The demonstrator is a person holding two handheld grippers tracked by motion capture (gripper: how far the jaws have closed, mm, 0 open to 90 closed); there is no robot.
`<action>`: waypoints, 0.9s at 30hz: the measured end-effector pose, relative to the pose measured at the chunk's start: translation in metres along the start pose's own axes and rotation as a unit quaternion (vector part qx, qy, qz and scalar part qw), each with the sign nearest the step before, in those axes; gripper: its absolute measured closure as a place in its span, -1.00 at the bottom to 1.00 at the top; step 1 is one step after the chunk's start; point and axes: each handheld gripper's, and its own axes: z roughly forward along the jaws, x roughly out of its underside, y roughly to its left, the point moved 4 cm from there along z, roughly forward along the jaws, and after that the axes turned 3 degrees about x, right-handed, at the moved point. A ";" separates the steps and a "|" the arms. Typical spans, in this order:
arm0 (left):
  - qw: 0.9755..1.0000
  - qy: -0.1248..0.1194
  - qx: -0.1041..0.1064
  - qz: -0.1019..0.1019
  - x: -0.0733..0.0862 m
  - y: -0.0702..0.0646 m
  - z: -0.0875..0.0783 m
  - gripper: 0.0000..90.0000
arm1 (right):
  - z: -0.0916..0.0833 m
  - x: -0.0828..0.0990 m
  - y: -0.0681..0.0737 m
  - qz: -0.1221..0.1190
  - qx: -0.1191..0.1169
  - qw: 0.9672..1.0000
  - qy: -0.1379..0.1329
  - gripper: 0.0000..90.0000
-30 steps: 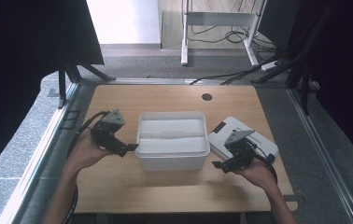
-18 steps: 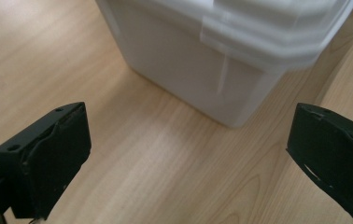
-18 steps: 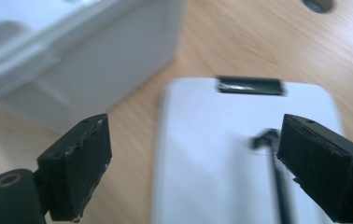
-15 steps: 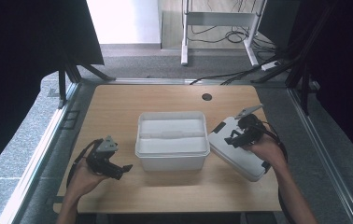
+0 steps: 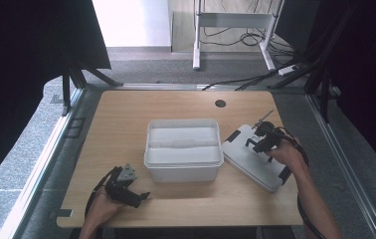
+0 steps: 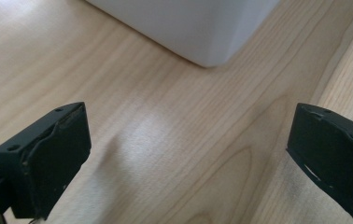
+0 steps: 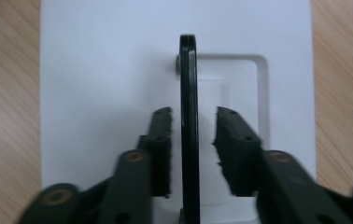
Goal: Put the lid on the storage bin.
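I see one white box (image 5: 183, 149) mid-table and one white lid (image 5: 253, 162) beside it, my right gripper (image 7: 191, 126) closing narrow around its one black handle (image 7: 189, 93), my left gripper (image 6: 188, 154) wide, holding nothing.

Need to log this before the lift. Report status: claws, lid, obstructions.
Right claw straddling the lid handle, jaws just closing, slim gaps visible. Left claw open, low over table. Lid flat beside the white bin. No obstruction.
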 end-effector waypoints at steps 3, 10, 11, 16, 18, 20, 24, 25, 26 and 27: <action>1.000 0.005 0.001 0.004 0.002 -0.002 0.004 -1.00 | 0.000 0.000 -0.001 -0.006 -0.009 1.000 0.004 0.84; 1.000 -0.007 0.017 -0.011 0.006 -0.002 0.008 -1.00 | -0.009 0.002 -0.002 -0.025 -0.023 0.999 0.008 0.86; 1.000 -0.007 0.018 -0.014 0.006 -0.002 0.007 -1.00 | -0.012 0.001 -0.001 -0.033 -0.026 0.999 0.006 0.86; 1.000 -0.006 0.020 -0.013 0.006 -0.002 0.007 -1.00 | -0.037 -0.002 0.001 -0.066 -0.033 0.997 -0.005 0.86; 1.000 -0.006 0.020 -0.012 0.006 -0.002 0.008 -1.00 | -0.045 -0.004 0.001 -0.076 -0.033 0.997 -0.010 0.86; 1.000 -0.007 0.020 -0.014 0.006 -0.002 0.008 -1.00 | -0.055 -0.006 0.000 -0.092 -0.031 0.995 -0.017 0.86; 1.000 -0.007 0.020 -0.014 0.006 -0.002 0.008 -1.00 | -0.077 -0.008 -0.003 -0.117 -0.029 0.992 -0.025 0.86; 1.000 -0.007 0.020 -0.014 0.006 -0.002 0.008 -1.00 | -0.080 -0.009 -0.004 -0.121 -0.031 0.992 -0.027 0.86; 1.000 -0.007 0.020 -0.014 0.006 -0.003 0.008 -1.00 | -0.086 -0.009 -0.004 -0.126 -0.032 0.991 -0.028 0.86; 1.000 -0.008 0.020 -0.014 0.006 -0.003 0.008 -1.00 | -0.091 -0.010 -0.005 -0.131 -0.033 0.990 -0.030 0.86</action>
